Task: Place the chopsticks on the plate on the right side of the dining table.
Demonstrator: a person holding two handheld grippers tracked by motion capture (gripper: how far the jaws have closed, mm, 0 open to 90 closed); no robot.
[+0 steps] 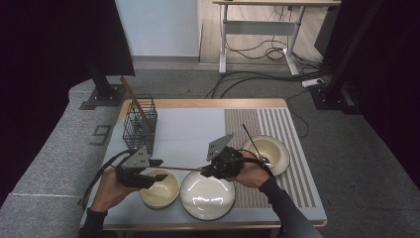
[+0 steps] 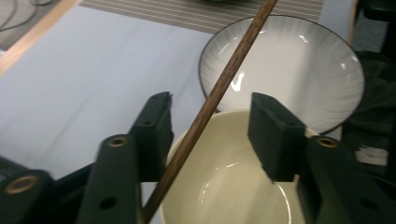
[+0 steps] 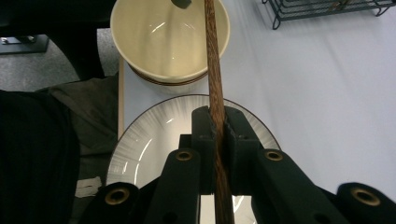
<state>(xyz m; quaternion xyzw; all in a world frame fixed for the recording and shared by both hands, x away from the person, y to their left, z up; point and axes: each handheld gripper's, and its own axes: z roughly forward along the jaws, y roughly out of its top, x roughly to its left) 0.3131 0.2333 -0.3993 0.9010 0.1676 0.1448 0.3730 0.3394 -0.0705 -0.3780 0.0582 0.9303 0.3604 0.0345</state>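
On the table point(image 1: 198, 124), at its near edge, stood my white plate point(image 1: 207, 196) and, just left of it, my cream bowl point(image 1: 159, 188). Above them I held a brown chopstick point(image 1: 181, 168) almost level between my hands. My right gripper point(image 1: 214, 171) pinched one end of it tight over the plate. My left gripper point(image 1: 148, 173) was spread wide over the bowl, the stick's other end passing between its jaws, nearer one jaw.

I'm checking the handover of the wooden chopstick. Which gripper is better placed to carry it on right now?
The right gripper: its jaws are shut on the chopstick. The left gripper is open, the stick merely passing between its jaws above the cream bowl.
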